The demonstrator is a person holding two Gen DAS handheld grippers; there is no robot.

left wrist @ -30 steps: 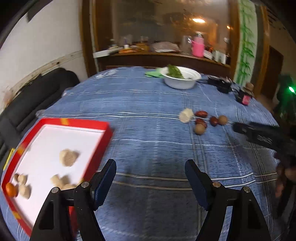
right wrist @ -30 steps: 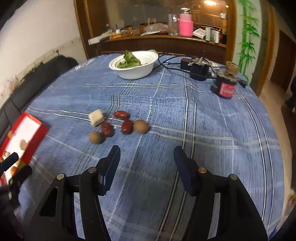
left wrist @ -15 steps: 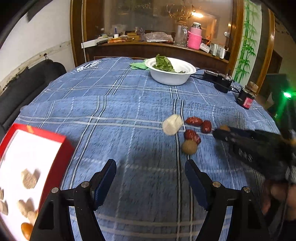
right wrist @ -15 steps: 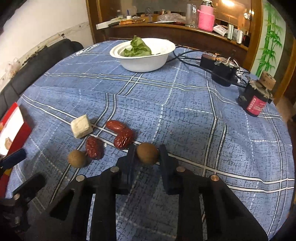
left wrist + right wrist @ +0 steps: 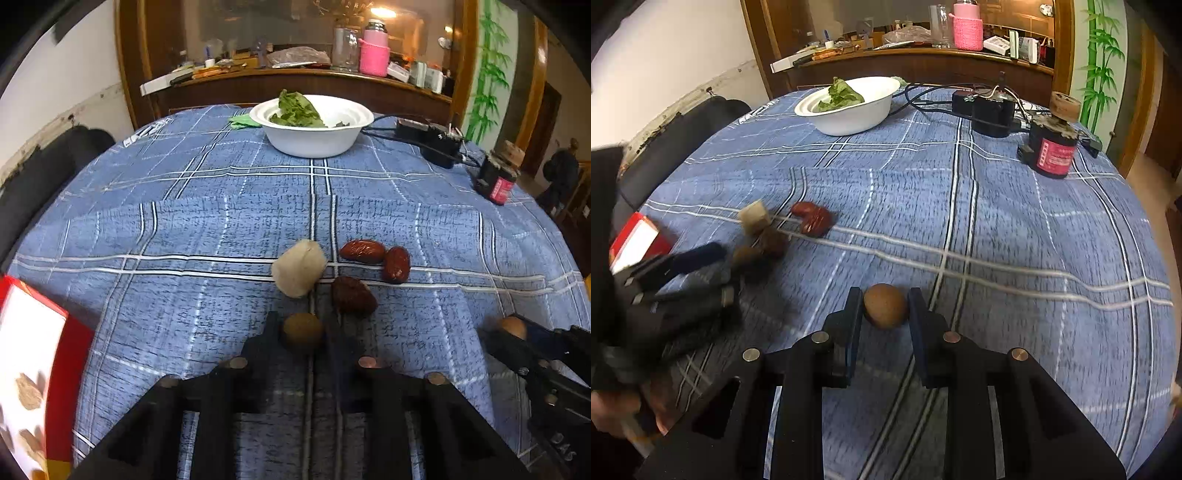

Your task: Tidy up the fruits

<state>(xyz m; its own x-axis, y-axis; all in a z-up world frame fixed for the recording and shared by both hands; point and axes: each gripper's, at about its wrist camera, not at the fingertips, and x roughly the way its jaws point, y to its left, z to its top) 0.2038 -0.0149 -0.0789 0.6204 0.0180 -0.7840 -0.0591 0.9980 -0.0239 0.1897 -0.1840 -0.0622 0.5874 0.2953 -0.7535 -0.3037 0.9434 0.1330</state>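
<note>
My left gripper (image 5: 302, 325) is shut on a small round brown fruit (image 5: 302, 332) on the blue plaid cloth. Just beyond it lie a pale chunk (image 5: 298, 272) and three red dates (image 5: 362, 251). My right gripper (image 5: 884, 306) is shut on another round brown fruit (image 5: 885, 305), held apart from the pile and to its right. In the left wrist view the right gripper (image 5: 517, 332) shows at the right edge. In the right wrist view the left gripper (image 5: 701, 266) is blurred at the left, next to the pale chunk (image 5: 755, 219) and the dates (image 5: 812, 219).
A red tray (image 5: 70, 373) with a white floor holds several fruit pieces at the left edge. A white bowl (image 5: 312, 144) of green leaves stands at the far side. A black device with cables (image 5: 991, 109) and a black-and-red jar (image 5: 1052, 155) stand at the far right.
My left gripper moved right and forward from the tray to the pile and shut on a brown fruit. My right gripper drew its brown fruit away from the pile to the right.
</note>
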